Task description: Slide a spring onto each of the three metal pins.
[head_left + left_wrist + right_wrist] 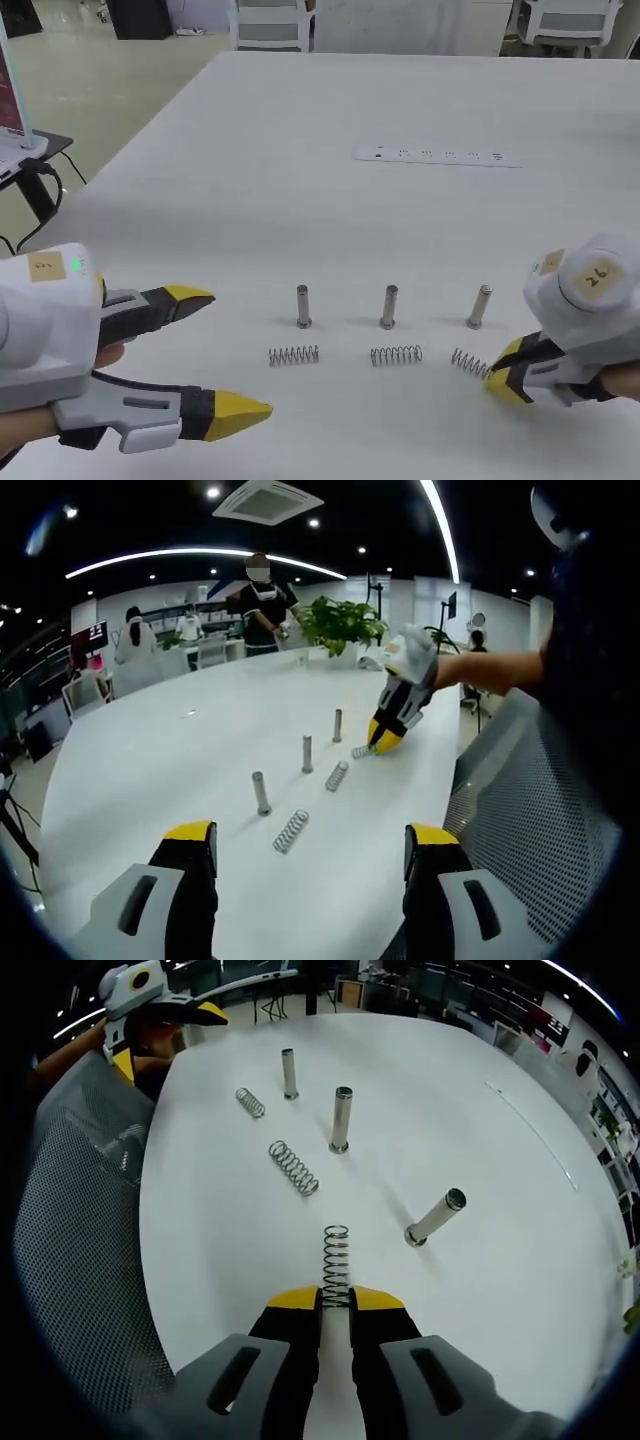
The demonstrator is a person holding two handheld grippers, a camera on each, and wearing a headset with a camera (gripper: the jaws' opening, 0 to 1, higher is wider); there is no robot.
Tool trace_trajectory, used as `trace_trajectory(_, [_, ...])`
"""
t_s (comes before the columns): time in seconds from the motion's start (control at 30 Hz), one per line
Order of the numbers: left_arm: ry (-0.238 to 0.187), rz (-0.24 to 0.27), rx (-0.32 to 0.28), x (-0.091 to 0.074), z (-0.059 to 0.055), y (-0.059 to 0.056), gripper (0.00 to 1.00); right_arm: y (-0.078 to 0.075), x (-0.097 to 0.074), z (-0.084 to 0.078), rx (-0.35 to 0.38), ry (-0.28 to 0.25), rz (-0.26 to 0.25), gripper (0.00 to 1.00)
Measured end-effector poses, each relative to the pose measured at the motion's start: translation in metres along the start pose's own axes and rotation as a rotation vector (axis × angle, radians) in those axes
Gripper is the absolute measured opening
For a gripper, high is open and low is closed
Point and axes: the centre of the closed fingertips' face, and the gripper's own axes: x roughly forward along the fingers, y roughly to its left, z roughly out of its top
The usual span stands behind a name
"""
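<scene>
Three metal pins stand upright in a row on the white table: left pin (303, 306), middle pin (389, 306), right pin (479, 306). A spring lies in front of each: left spring (294, 355), middle spring (396, 355), right spring (468, 362). My right gripper (500, 376) is low on the table, shut on the near end of the right spring (336, 1260), which points away from the jaws (336, 1300) toward the tilted-looking pin (435, 1217). My left gripper (225, 355) hovers open and holds nothing, left of the left spring (291, 831).
A white power strip (437, 155) lies farther back on the table. A mesh chair (80, 1210) stands at the near table edge. Chairs (270, 25) line the far end. People (262, 605) stand beyond the table, near a plant (342, 625).
</scene>
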Motion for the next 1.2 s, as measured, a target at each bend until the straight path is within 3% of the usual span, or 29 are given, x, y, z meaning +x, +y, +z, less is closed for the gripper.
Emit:
trace_trajectory(0.63, [0.012,-0.042,0.026,0.003,0.003,-0.008,0.7,0.001,-0.007,0.007,0.008,-0.009,-0.002,0.08])
trace_trajectory(1.2, [0.014,-0.091,0.05,0.008,0.009,-0.012,0.67,0.012,-0.022,0.03,-0.043,-0.015,0.016,0.08])
